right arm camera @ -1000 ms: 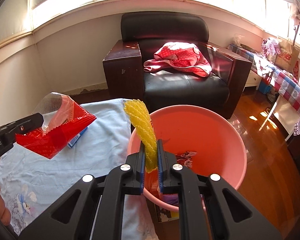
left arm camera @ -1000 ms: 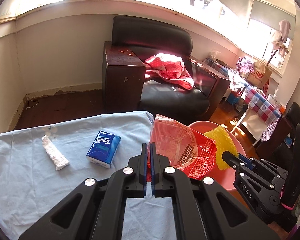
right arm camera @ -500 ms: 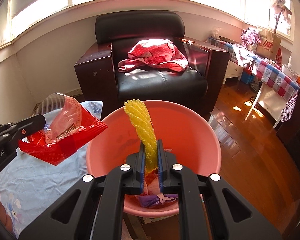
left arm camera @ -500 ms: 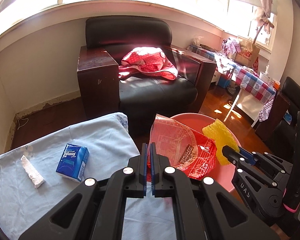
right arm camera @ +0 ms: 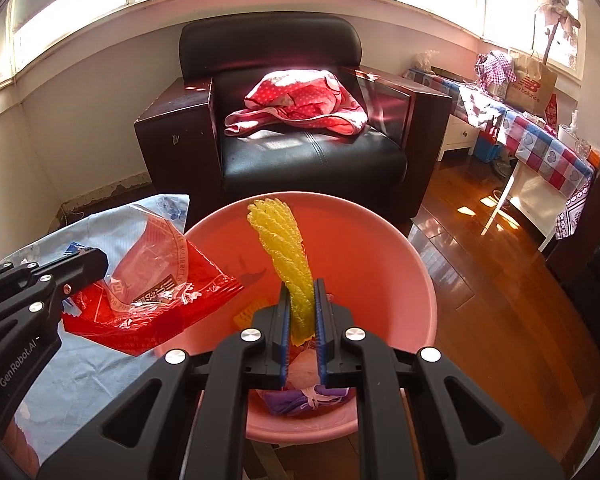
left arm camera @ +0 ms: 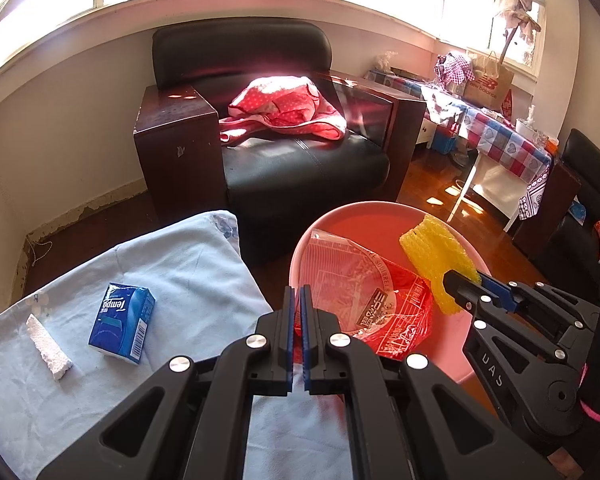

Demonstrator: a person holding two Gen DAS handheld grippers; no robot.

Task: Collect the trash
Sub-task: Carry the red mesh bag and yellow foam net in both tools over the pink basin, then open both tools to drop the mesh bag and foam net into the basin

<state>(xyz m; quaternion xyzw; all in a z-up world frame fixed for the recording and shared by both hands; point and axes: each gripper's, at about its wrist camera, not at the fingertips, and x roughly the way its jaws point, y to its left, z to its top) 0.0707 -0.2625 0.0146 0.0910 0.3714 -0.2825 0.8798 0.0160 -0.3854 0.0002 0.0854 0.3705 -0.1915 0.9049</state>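
My left gripper (left arm camera: 296,300) is shut on a red and clear plastic wrapper (left arm camera: 364,296) and holds it over the left rim of the pink basin (left arm camera: 384,212). The wrapper also shows in the right wrist view (right arm camera: 152,288). My right gripper (right arm camera: 301,300) is shut on a yellow foam net (right arm camera: 288,256) and holds it upright above the basin (right arm camera: 380,264). The net also shows in the left wrist view (left arm camera: 436,264). Purple and orange trash (right arm camera: 300,396) lies in the basin's bottom.
A blue tissue pack (left arm camera: 122,322) and a white crumpled strip (left arm camera: 48,348) lie on the light blue cloth (left arm camera: 188,264). A black armchair (left arm camera: 284,152) with a red garment (left arm camera: 288,108) stands behind. A checked table (left arm camera: 500,132) stands at the right on the wood floor.
Both grippers have moved right with their loads, from over the cloth to over the basin. The basin now fills more of the right wrist view.
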